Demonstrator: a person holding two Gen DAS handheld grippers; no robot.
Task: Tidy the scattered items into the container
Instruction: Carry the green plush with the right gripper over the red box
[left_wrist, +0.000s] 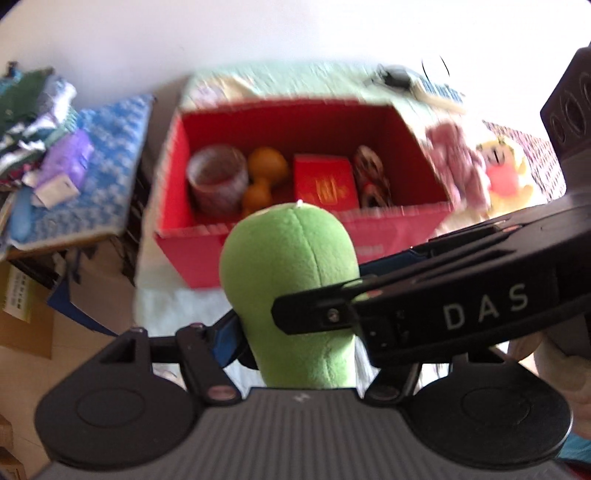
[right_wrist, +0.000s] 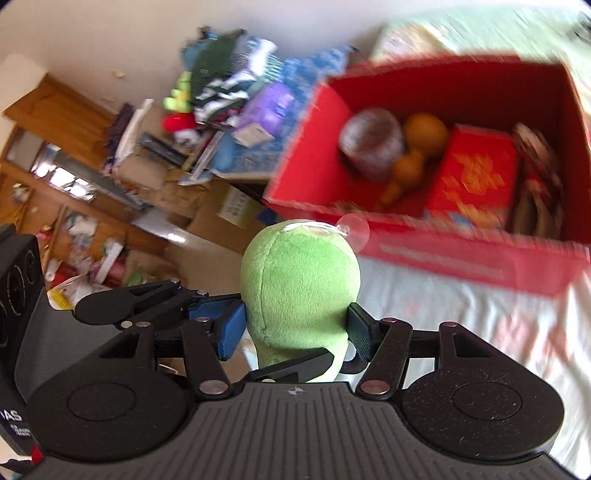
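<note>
A heap of folded clothes (right_wrist: 225, 70) is seen piled beside a blue checked cloth (left_wrist: 110, 166). Cardboard boxes (right_wrist: 229, 206) are stacked below it, and a wooden shelf unit (right_wrist: 48, 122) cluttered with oddments is seen against the wall.

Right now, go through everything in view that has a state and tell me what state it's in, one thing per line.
Green plush toy: held in the air, short of the box, gripped from both sides.
Left gripper: jaws shut on the toy.
Right gripper: jaws shut on the toy.
Red box: open-topped, partly filled.
Pink plush: outside the box, beside its wall.
Yellow doll: outside the box.
</note>
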